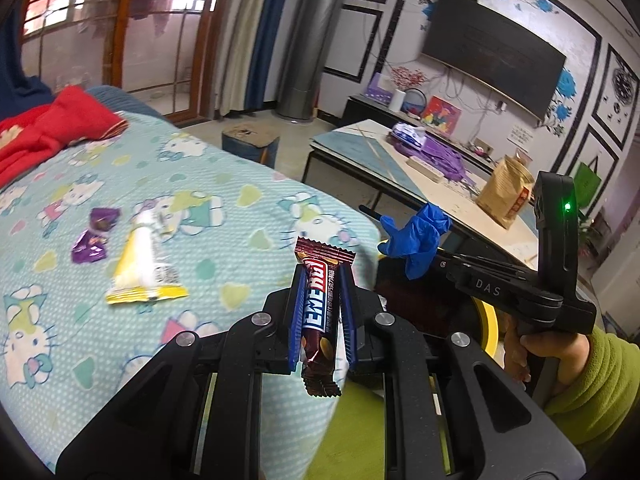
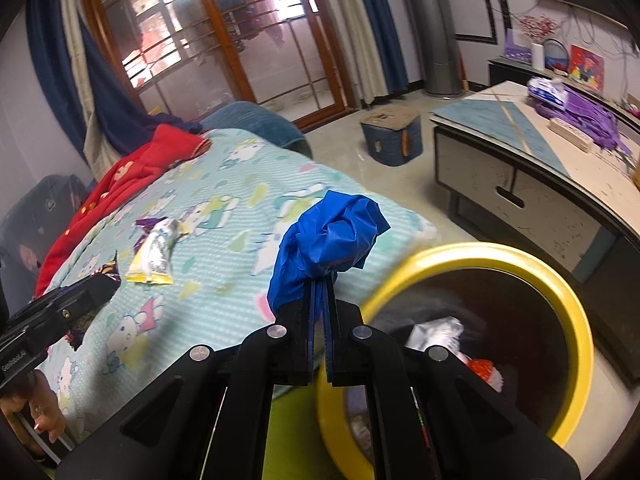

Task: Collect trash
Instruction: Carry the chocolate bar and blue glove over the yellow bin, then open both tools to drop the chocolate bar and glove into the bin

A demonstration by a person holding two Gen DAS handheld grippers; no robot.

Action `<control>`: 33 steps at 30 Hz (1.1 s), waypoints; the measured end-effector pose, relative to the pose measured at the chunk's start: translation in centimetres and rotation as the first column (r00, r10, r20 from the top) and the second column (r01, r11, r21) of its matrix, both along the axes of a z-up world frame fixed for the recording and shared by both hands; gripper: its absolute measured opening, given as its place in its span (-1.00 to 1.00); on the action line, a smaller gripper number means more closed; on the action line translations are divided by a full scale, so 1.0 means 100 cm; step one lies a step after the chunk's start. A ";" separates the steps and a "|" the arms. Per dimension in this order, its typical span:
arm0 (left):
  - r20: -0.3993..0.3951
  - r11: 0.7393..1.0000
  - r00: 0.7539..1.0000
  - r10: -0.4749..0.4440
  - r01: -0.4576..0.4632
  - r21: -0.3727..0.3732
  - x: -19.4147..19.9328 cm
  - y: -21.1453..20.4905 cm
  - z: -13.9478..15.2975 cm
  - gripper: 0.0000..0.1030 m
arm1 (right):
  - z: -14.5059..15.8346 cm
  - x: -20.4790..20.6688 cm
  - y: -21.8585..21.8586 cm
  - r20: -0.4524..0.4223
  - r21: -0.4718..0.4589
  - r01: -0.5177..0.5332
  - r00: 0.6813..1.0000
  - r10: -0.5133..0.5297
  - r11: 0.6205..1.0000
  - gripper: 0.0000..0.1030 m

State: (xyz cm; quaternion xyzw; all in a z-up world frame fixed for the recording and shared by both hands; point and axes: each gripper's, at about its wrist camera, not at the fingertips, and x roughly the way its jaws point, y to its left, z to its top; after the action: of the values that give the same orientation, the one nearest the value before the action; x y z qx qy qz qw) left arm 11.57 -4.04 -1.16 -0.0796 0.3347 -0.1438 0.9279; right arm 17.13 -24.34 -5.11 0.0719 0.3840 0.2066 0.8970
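My left gripper [image 1: 320, 276] is shut on a brown chocolate bar wrapper [image 1: 318, 320], which stands upright between the blue pads above the bed. To its right, my right gripper [image 2: 320, 280] is shut on a crumpled blue glove [image 2: 332, 236], also seen as the blue glove [image 1: 416, 236] in the left wrist view. The glove hangs beside the rim of a yellow bin [image 2: 576, 320] that holds some trash. On the cartoon-print bedspread [image 1: 224, 184] lie a yellow and white wrapper [image 1: 144, 268] and two purple wrappers [image 1: 90, 246].
A red blanket [image 2: 132, 176] is bunched at the far end of the bed. A low table [image 2: 560, 184] with purple bags and a paper bag [image 1: 506, 192] stands to the right. A blue stool [image 2: 394, 136] sits on the floor beyond.
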 end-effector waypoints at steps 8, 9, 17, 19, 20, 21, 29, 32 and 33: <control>0.001 0.995 0.996 -0.093 0.093 0.027 0.009 -0.039 -0.003 -0.79 | -0.010 -0.004 -0.041 -0.032 0.011 0.074 0.997 -0.073 0.997 -0.92; 0.000 0.994 0.994 -0.105 0.105 0.031 0.010 -0.045 -0.004 -0.79 | -0.011 -0.005 -0.044 -0.037 0.011 0.080 0.996 -0.079 0.997 -0.92; -0.017 0.980 0.982 -0.187 0.188 0.071 0.020 -0.076 -0.013 -0.79 | -0.023 -0.007 -0.075 -0.085 0.012 0.135 0.987 -0.134 0.991 -0.92; -0.025 0.975 0.978 -0.206 0.207 0.078 0.024 -0.084 -0.016 -0.79 | -0.025 -0.007 -0.081 -0.096 0.007 0.150 0.984 -0.149 0.989 -0.92; -0.028 0.973 0.977 -0.213 0.215 0.080 0.025 -0.087 -0.018 -0.79 | -0.027 -0.007 -0.085 -0.105 0.007 0.155 0.983 -0.154 0.988 -0.92; -0.033 0.971 0.974 -0.222 0.224 0.084 0.026 -0.090 -0.020 -0.79 | -0.029 -0.007 -0.089 -0.118 0.008 0.162 0.980 -0.160 0.987 -0.92; -0.068 0.948 0.952 -0.299 0.305 0.096 0.035 -0.124 -0.036 -0.78 | -0.048 -0.005 -0.111 -0.211 0.006 0.209 0.956 -0.203 0.978 -0.91; -0.077 0.937 0.943 -0.325 0.332 0.108 0.037 -0.133 -0.042 -0.78 | -0.053 -0.003 -0.115 -0.233 0.009 0.219 0.949 -0.211 0.976 -0.91; -0.083 0.934 0.939 -0.333 0.340 0.109 0.039 -0.136 -0.044 -0.78 | -0.055 -0.002 -0.117 -0.240 0.012 0.223 0.947 -0.213 0.975 -0.91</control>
State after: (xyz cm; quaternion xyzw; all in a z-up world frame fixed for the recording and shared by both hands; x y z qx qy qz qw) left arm 15.42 -17.61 -5.61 0.0309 0.3806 -0.2773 0.8816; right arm 16.92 -36.04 -10.62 0.1556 0.4742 0.1036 0.8603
